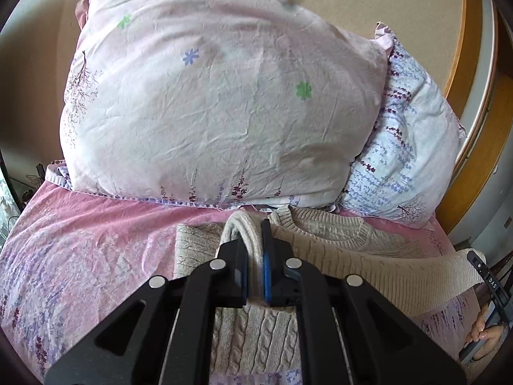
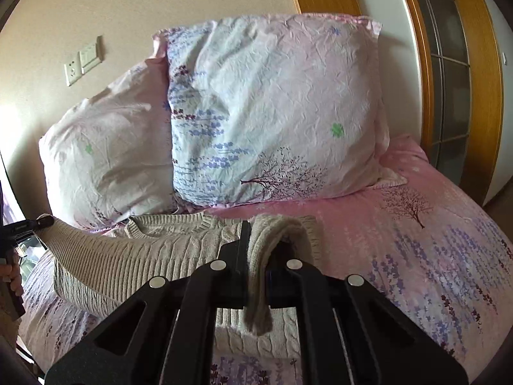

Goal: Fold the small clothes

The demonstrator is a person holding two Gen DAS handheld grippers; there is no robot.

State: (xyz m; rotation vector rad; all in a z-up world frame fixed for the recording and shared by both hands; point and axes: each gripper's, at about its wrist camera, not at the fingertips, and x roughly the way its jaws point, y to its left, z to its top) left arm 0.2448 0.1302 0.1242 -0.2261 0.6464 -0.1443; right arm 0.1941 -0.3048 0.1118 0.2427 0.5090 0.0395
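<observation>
A beige cable-knit sweater (image 1: pixel 336 243) lies on the pink floral bedsheet (image 1: pixel 80 250), its neckline toward the pillows. My left gripper (image 1: pixel 255 243) is shut on a fold of the sweater's left side, the knit pinched between the blue pads. In the right wrist view the sweater (image 2: pixel 144 256) spreads to the left, and my right gripper (image 2: pixel 256 247) is shut on a bunched fold of its right side, which drapes over the fingers. The other gripper shows at the edge of each view, at the far right of the left wrist view (image 1: pixel 487 276) and the far left of the right wrist view (image 2: pixel 19 227).
Two floral pillows (image 1: pixel 218 102) (image 2: pixel 272 112) lean on the beige wall just behind the sweater. A wooden-framed door (image 2: pixel 455 80) stands at the right. A wall switch (image 2: pixel 83 61) is at the upper left. The bedsheet (image 2: pixel 416 240) runs off to the right.
</observation>
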